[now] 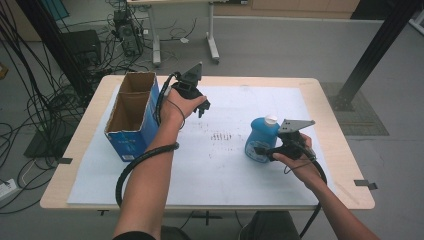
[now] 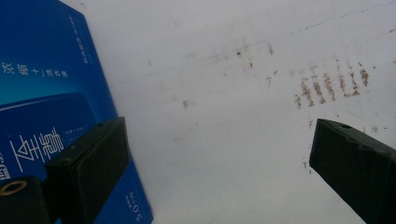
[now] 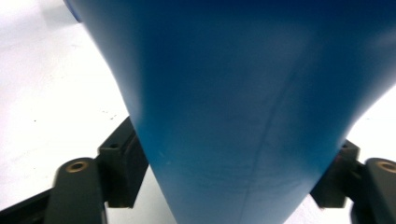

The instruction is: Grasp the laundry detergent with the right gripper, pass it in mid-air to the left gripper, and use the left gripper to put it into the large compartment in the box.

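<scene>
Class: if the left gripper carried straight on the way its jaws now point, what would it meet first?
Most likely the white sheet on the table: the left gripper points down at it with open jaws. The blue carton stands just beside one jaw, probably missed.

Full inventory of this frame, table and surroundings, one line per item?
Blue plastic bottle with white cap: 1, blue, right of the sheet's centre, between the right gripper's jaws.
Open cardboard box with blue sides: 1, blue and brown, table's left.
White sheet: 1, white with brown marks, covering the wooden table.
Cables: many, black, floor at left.
Left gripper: 1, black, open, beside the box.
Right gripper: 1, black, shut on the bottle.
</scene>
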`<state>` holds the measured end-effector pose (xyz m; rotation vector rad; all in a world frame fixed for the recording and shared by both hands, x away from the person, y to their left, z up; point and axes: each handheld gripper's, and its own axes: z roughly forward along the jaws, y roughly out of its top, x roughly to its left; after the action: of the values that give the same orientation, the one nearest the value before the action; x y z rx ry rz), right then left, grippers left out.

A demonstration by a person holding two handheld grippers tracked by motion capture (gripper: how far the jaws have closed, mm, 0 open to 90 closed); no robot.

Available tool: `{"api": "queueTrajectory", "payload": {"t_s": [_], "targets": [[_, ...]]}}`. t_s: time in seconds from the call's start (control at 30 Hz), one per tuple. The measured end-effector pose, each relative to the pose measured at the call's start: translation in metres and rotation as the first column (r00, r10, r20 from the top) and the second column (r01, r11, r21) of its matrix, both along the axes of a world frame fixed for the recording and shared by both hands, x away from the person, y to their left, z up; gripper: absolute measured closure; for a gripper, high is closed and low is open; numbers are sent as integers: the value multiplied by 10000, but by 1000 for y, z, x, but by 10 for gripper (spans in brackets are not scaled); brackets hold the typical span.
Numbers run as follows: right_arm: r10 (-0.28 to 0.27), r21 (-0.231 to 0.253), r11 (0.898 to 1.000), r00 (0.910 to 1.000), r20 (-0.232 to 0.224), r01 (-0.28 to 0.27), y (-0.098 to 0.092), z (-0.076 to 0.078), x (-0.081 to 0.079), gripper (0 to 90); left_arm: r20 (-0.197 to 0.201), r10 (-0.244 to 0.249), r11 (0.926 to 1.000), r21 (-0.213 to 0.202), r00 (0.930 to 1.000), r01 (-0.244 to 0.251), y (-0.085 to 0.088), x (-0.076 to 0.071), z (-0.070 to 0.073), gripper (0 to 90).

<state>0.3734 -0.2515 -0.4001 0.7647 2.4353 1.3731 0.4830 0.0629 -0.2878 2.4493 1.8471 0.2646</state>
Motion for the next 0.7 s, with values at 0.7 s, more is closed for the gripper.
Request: {"api": "queueTrajectory", "payload": {"t_s": [0.7], "targets": [[24, -137, 9999, 9998, 217, -21, 0, -2, 0, 408, 35, -2, 10000, 22, 10000, 2, 1, -1, 1, 55]]}}
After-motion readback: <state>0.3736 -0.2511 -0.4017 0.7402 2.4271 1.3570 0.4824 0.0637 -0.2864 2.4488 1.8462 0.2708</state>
